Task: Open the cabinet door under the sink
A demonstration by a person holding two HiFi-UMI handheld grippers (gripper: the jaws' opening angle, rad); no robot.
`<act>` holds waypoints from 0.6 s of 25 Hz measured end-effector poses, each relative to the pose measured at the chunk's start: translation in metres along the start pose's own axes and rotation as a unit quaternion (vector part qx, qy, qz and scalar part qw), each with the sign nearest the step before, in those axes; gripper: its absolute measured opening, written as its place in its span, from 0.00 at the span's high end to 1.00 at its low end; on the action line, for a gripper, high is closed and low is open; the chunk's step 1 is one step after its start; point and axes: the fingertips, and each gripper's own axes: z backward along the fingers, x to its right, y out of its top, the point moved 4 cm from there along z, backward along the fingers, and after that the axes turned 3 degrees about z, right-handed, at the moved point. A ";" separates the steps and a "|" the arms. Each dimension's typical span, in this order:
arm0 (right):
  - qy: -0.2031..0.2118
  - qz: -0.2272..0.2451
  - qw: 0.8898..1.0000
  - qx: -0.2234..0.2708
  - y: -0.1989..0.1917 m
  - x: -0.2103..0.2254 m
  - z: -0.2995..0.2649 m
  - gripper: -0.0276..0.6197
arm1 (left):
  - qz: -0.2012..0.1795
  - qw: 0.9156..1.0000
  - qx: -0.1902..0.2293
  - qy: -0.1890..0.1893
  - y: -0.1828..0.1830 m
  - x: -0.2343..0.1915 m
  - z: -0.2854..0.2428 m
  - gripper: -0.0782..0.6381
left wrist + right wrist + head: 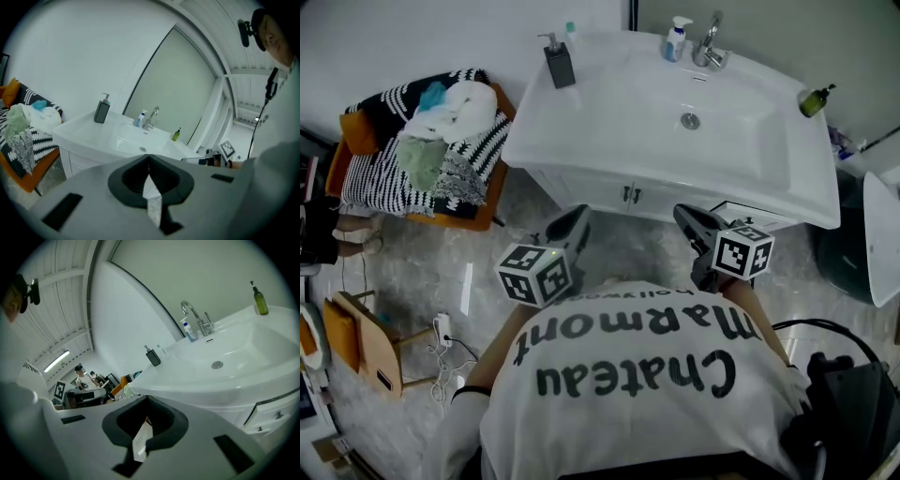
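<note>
A white cabinet (609,192) stands under the white sink (675,122), with two small dark door handles (630,194) at the middle of its shut doors. My left gripper (578,216) and right gripper (682,214) hover side by side just short of the cabinet front, both shut and empty. In the left gripper view the shut gripper (149,157) points toward the sink (117,138) and the cabinet's left corner (75,161). In the right gripper view the shut gripper (147,398) sits below the basin rim, and the cabinet handles (279,416) show at the lower right.
A grey soap dispenser (559,64), a faucet (709,47), a blue-white bottle (675,39) and a green bottle (814,99) stand on the sink. An orange chair piled with cloths (431,150) stands left of it. A wooden stool (366,342) is at the lower left, a dark bin (839,251) on the right.
</note>
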 end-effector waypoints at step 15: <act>-0.041 -0.031 0.998 -0.038 -0.037 0.056 -0.062 0.95 | 0.005 0.997 -0.070 -0.039 -0.047 -0.030 -0.071 0.88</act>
